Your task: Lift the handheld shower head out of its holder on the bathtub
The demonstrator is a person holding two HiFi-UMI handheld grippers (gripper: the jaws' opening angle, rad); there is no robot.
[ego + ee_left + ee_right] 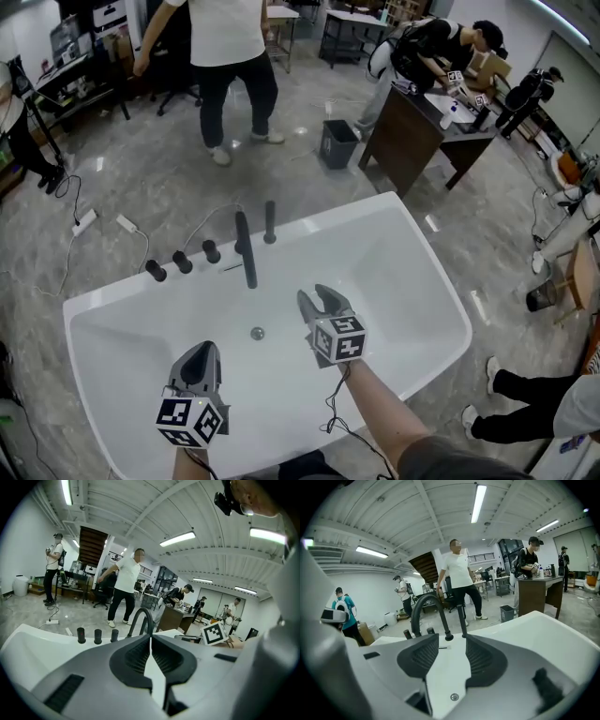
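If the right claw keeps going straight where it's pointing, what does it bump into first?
Probably the bathtub's white inside wall, just below the black spout and the shower head. The right claw is open, aimed slightly downward; depth is hard to judge.

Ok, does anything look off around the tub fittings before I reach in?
Nothing stands out. The shower head stands upright in place beside the spout, the three knobs sit in a row, and the bathtub shows no spill or damage.

White bathtub [412, 272], black spout [246, 248], 3 knobs [182, 262]
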